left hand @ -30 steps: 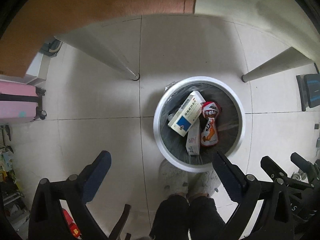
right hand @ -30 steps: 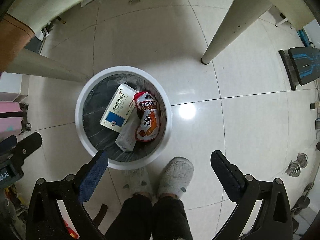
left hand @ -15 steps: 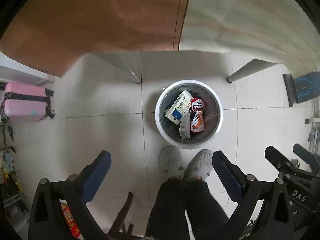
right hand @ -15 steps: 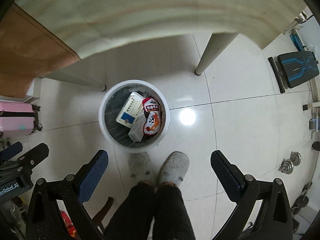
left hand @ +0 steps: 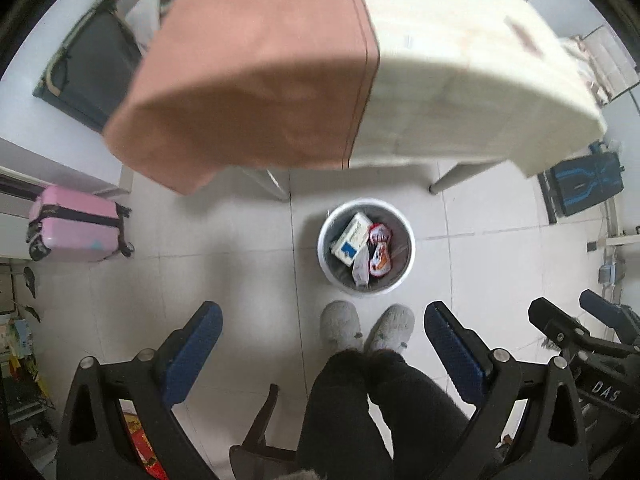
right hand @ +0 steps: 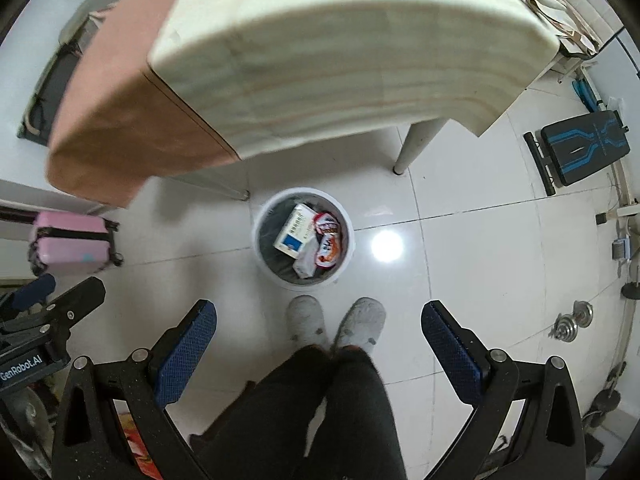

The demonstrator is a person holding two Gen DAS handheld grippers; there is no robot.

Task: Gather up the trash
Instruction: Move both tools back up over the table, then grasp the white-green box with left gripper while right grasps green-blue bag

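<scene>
Hanging high over the floor, the left gripper (left hand: pixel 320 344) has its two blue fingers spread wide with nothing between them, and the right gripper (right hand: pixel 318 340) is wide and empty too. Straight below them stand the person's fuzzy slippers (left hand: pixel 366 326), and just past the toes sits the round white trash bin (left hand: pixel 404 216). Inside it lie a white and blue box (left hand: pixel 352 236), a red snack bag (left hand: pixel 380 250) and a small white pack (left hand: pixel 361 268), all piled together. So it looks like this trash is already in, and the dropping step is done. I think the next move is to turn up to the table (right hand: pixel 360 52) and look for more trash to pick up. The tabletop looks blurry, so I cannot tell what is left on it. A brown cloth (left hand: pixel 248 72) covers one side of the table. The table edge sticks out close to the bin, so the grippers should take care not to bump it. A pink suitcase (left hand: pixel 76 224) stands well away by the wall, and a black and blue bench (right hand: pixel 580 148) is on the other side.
</scene>
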